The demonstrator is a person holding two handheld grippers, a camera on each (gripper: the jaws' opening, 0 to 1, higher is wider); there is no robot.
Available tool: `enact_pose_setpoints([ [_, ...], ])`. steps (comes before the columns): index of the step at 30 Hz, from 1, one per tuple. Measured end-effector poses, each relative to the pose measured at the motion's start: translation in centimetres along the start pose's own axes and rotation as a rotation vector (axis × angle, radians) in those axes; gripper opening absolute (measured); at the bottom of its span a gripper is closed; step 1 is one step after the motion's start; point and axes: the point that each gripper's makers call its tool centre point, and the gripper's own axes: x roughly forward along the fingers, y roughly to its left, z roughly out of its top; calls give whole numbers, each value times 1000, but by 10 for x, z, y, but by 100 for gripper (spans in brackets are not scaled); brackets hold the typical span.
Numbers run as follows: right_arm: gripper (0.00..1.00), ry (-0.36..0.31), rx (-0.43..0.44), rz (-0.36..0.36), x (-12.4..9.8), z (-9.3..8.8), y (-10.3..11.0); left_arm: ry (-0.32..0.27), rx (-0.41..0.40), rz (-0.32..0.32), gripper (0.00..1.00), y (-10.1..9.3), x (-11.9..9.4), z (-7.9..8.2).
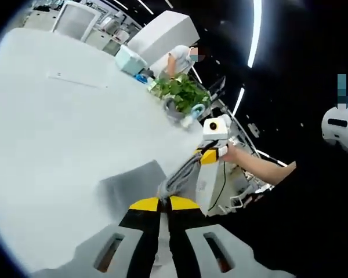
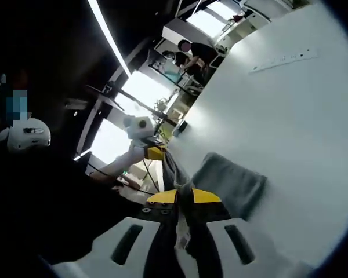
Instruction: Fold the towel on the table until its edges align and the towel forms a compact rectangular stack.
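The grey towel hangs stretched between the two grippers above the white table, its lower part lying on the tabletop. The left gripper is clenched on one end of the towel; the right gripper is clenched on the other end. A potted plant stands at the table's far edge.

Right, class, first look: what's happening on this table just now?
A person is folding a grey towel on a white table, with a two-jaw gripper in each hand. Both grippers are shut on the towel's edge: the left gripper and the right gripper hold it stretched between them, lifted off the table, while the rest of the towel lies flat on the surface. The fold isn't finished yet. A potted plant stands farther along the table.
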Motion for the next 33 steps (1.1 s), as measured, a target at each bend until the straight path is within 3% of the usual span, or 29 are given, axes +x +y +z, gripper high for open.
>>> enact_pose_setpoints([
  [5, 4, -20, 64, -10, 2, -1, -13, 14, -32, 3, 4, 11, 4, 1],
  [17, 4, -47, 105, -124, 18, 6, -51, 52, -48, 111, 4, 49, 12, -5],
  [22, 4, -62, 116, -169, 20, 5, -61, 72, -17, 160, 4, 62, 19, -6],
  [29, 4, -64, 58, -249, 22, 4, -69, 88, 19, 203, 4, 72, 24, -7],
  [33, 4, -60, -54, -329, 23, 6, -77, 86, 48, 226, 4, 76, 25, -6],
])
